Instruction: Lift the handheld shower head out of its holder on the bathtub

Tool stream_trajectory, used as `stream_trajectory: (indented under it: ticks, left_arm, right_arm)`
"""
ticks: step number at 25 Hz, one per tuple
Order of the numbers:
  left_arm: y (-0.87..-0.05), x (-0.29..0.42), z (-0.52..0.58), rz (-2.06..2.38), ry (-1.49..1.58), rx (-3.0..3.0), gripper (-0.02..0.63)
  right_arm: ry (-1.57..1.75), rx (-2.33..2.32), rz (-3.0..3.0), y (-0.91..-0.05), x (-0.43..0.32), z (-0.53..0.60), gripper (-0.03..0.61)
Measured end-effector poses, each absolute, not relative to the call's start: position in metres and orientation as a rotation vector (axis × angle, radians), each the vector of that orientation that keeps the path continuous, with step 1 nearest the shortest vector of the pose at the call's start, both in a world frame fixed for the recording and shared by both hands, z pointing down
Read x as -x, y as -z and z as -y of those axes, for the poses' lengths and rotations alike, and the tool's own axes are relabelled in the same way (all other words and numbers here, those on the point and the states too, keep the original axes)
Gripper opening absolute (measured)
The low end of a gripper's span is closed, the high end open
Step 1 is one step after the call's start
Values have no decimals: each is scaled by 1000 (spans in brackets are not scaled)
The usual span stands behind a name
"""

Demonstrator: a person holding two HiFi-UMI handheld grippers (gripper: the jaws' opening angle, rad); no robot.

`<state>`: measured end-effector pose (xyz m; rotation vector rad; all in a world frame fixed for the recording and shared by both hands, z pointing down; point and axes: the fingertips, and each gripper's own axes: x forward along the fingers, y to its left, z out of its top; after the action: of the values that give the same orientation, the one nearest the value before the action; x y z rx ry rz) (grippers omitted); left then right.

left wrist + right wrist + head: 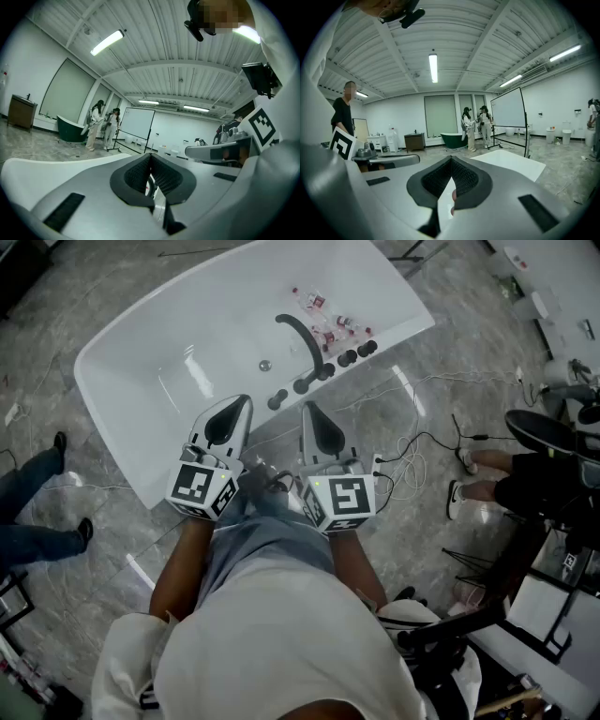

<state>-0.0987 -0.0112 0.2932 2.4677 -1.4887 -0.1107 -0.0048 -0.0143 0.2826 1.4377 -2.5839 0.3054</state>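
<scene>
A white bathtub [141, 362] fills the top of the head view. A row of dark fittings [323, 371] runs along its near right rim, and a long curved dark piece [302, 338] arches from them over the basin; I cannot tell the shower head from the spout. My left gripper [239, 401] and right gripper [309, 409] are side by side just short of that rim, both pointing at it. In the left gripper view the left gripper [151, 157] has its jaws together with nothing in them. The right gripper [451, 161] looks the same in its own view.
Small bottles [323, 320] lie on the tub's far rim. Cables [422, 442] trail over the marble floor at the right. A person's shoes [464, 488] and dark equipment [553, 437] are at the right, another person's legs [37, 493] at the left.
</scene>
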Motion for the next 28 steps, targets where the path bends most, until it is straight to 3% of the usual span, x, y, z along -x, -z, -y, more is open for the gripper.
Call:
stream_trajectory:
  ticks: [18, 22, 24, 26, 28]
  left_arm:
    - [-458, 57, 73, 1580, 17, -2443, 20]
    - [-529, 53, 86, 1599, -95, -2418, 21]
    - [-589, 48, 100, 1610, -184, -2394, 73]
    - [-655, 45, 121, 1642, -259, -2331, 206]
    - [-717, 39, 139, 1672, -325, -2276, 242]
  right_arm:
    - [-191, -1413, 2673, -357, -4, 69, 17]
    - [-177, -1405, 2643, -389, -6, 77, 17]
    - [-205, -1403, 2626, -421, -8, 85, 17]
    - [-253, -1410, 2617, -460, -12, 96, 17]
    - [-290, -1421, 2604, -500, -17, 103, 17]
